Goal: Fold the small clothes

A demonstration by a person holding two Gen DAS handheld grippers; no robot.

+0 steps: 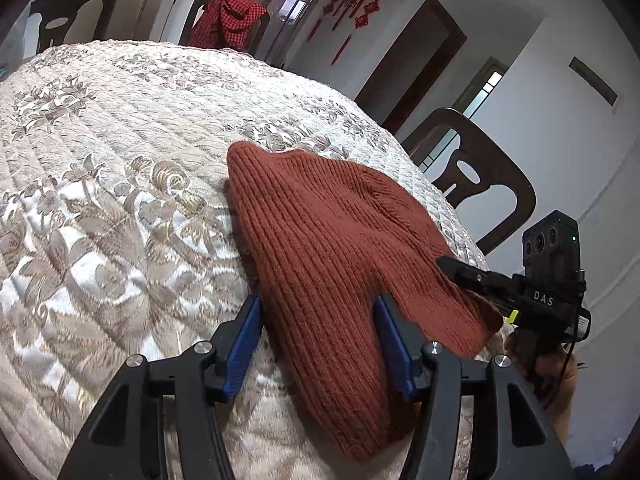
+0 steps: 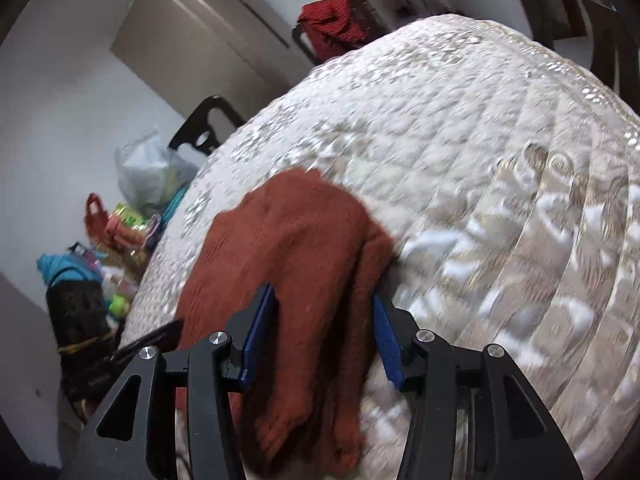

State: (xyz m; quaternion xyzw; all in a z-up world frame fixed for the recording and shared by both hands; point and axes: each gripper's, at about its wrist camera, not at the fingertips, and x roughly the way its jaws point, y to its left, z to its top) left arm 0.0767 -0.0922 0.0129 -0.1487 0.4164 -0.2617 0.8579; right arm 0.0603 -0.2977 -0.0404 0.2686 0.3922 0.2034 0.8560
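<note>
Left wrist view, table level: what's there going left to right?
Bare quilted tablecloth → left tool's left blue finger → rust knit garment → its right blue finger → right tool, reaching in at the garment's right edge.

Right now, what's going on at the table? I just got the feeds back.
A person is folding a rust-red knit garment on the quilted floral table cover with two handheld grippers. The left gripper is open, its blue fingers straddling the near part of the knit. The right gripper is also open over a bunched section; its view is motion-blurred. In the left view it sits at the garment's right edge. Neither appears clamped on the fabric.
</note>
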